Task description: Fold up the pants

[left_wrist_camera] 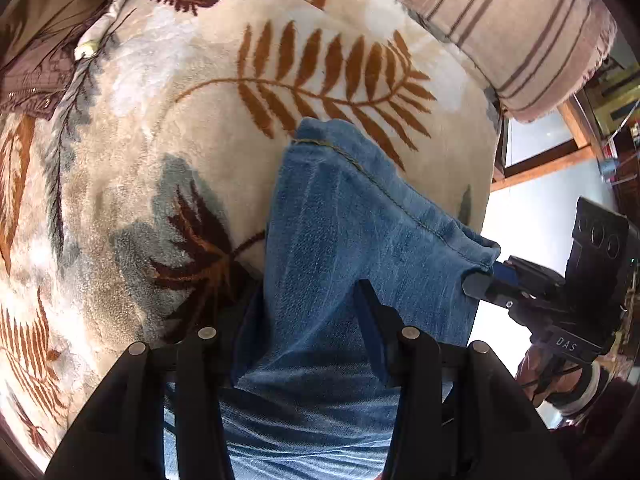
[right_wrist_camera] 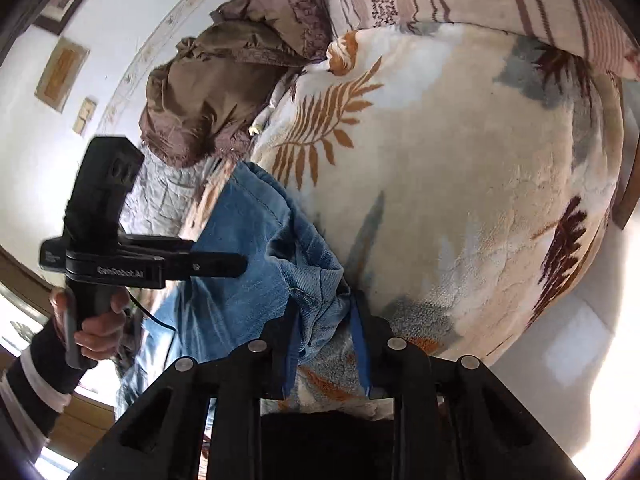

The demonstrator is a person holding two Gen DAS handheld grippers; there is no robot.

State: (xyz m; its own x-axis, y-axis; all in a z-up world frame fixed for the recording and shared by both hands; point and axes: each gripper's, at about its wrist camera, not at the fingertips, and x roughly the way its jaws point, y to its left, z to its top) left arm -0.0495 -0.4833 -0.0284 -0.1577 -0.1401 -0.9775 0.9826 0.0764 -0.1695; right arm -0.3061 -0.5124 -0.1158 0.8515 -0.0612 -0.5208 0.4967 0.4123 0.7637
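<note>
Cream fleece printed with orange and maroon fern leaves covered the bed, this blanket spreading under everything in both views. Blue denim pants lay on it near the bed's edge, one part draped toward the floor side. A striped pink pillow sat at the far end, and a crumpled brown cloth lay beside it against the white wall. No containers showed in either view.

From the left wrist camera, the left gripper pointed steeply down with the denim bunched between its fingers, the pads closed onto the fabric. The right gripper pinched a gathered fold of the pants at another edge. In the right wrist view a hand in a dark, white-striped sleeve held the left tool's handle.
</note>
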